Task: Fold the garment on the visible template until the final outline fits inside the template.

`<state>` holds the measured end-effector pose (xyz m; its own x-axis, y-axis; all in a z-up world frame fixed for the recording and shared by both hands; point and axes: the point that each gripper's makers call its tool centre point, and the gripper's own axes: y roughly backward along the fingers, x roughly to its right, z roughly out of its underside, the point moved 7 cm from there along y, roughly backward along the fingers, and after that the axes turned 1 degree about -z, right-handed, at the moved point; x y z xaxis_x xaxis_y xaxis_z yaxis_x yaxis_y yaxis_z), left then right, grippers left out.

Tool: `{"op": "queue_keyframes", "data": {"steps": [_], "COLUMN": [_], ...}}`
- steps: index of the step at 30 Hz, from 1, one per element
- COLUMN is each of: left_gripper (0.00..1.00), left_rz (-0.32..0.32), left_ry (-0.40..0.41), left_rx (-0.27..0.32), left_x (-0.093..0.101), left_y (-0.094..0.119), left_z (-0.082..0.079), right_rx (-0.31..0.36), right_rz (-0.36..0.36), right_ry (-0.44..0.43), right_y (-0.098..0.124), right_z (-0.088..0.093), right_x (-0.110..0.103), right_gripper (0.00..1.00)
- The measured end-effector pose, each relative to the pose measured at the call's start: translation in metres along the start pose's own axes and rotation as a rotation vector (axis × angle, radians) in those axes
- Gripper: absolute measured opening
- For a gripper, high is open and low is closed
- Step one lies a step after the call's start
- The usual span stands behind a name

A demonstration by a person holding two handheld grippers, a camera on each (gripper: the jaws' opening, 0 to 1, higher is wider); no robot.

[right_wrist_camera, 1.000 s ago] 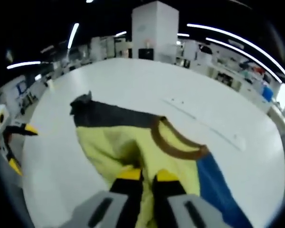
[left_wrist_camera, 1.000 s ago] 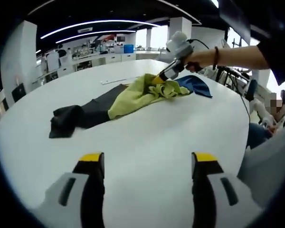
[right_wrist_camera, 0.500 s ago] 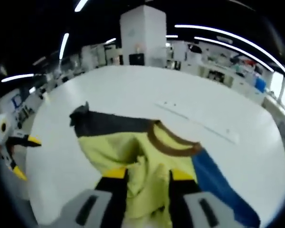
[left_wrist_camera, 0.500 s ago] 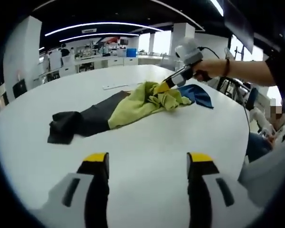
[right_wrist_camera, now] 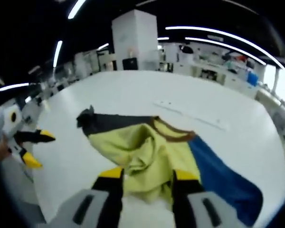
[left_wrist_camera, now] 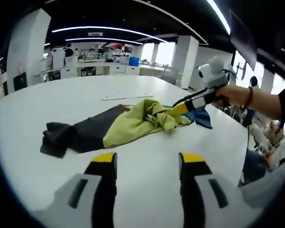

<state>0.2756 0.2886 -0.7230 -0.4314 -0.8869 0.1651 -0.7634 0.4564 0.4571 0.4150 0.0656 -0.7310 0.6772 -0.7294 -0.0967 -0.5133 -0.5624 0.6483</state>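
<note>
The garment lies crumpled on the white table (left_wrist_camera: 147, 137): a yellow-green body (left_wrist_camera: 133, 124), a dark grey sleeve (left_wrist_camera: 71, 135) to the left, a blue sleeve (left_wrist_camera: 199, 116) to the right. My left gripper (left_wrist_camera: 148, 162) is open over bare table, well short of the cloth. My right gripper (left_wrist_camera: 177, 110), held by a hand, comes in from the right, its tips at the bunched yellow edge. In the right gripper view, the right gripper (right_wrist_camera: 148, 175) stands open with the bunched yellow cloth (right_wrist_camera: 142, 154) lying loose between and beyond its jaws. The brown collar (right_wrist_camera: 173, 134) shows; the left gripper (right_wrist_camera: 38, 148) is at the left.
A thin white strip (left_wrist_camera: 118, 97) lies on the table behind the garment, also visible as a white strip (right_wrist_camera: 190, 114). The person's forearm (left_wrist_camera: 259, 99) reaches in from the right. A white pillar (right_wrist_camera: 130, 40) and benches stand beyond the table's far edge.
My right gripper has gone from shut on the yellow cloth to open and drawn back a little; the cloth has dropped into a bunch. The left gripper stays open.
</note>
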Motion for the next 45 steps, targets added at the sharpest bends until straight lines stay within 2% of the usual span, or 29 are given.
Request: {"op": "queue_keyframes", "data": {"steps": [5, 11, 16, 19, 25, 29, 33, 38, 45], "left_gripper": [0.47, 0.44, 0.38, 0.36, 0.30, 0.26, 0.24, 0.23, 0.21], "left_rz": [0.016, 0.038, 0.043, 0.050, 0.047, 0.066, 0.068, 0.100, 0.108], "left_ry": [-0.014, -0.008, 0.028, 0.076, 0.114, 0.191, 0.210, 0.246, 0.295], "left_rx": [-0.008, 0.014, 0.023, 0.037, 0.028, 0.028, 0.027, 0.036, 0.039], "left_x": [0.000, 0.005, 0.004, 0.004, 0.005, 0.008, 0.011, 0.013, 0.015], "left_y": [-0.012, -0.028, -0.044, -0.054, -0.074, -0.083, -0.094, -0.111, -0.134], "left_z": [-0.009, -0.022, -0.028, -0.030, -0.028, -0.027, -0.026, -0.030, -0.031], "right_rx": [-0.006, -0.008, -0.018, -0.010, -0.004, -0.006, 0.005, 0.016, 0.039], "right_rz": [-0.006, 0.012, 0.024, 0.030, 0.043, 0.046, 0.047, 0.034, 0.017], "right_ry": [-0.040, -0.098, -0.172, -0.183, -0.209, -0.212, -0.233, -0.263, -0.268], "right_y": [0.002, 0.001, -0.001, -0.003, -0.007, -0.010, -0.011, -0.014, -0.018], "right_z": [0.007, 0.016, 0.027, 0.029, 0.037, 0.044, 0.045, 0.046, 0.043], "right_x": [-0.006, -0.012, -0.016, -0.018, -0.019, -0.021, -0.022, -0.027, -0.034], "right_gripper": [0.41, 0.41, 0.38, 0.36, 0.31, 0.28, 0.27, 0.25, 0.23]}}
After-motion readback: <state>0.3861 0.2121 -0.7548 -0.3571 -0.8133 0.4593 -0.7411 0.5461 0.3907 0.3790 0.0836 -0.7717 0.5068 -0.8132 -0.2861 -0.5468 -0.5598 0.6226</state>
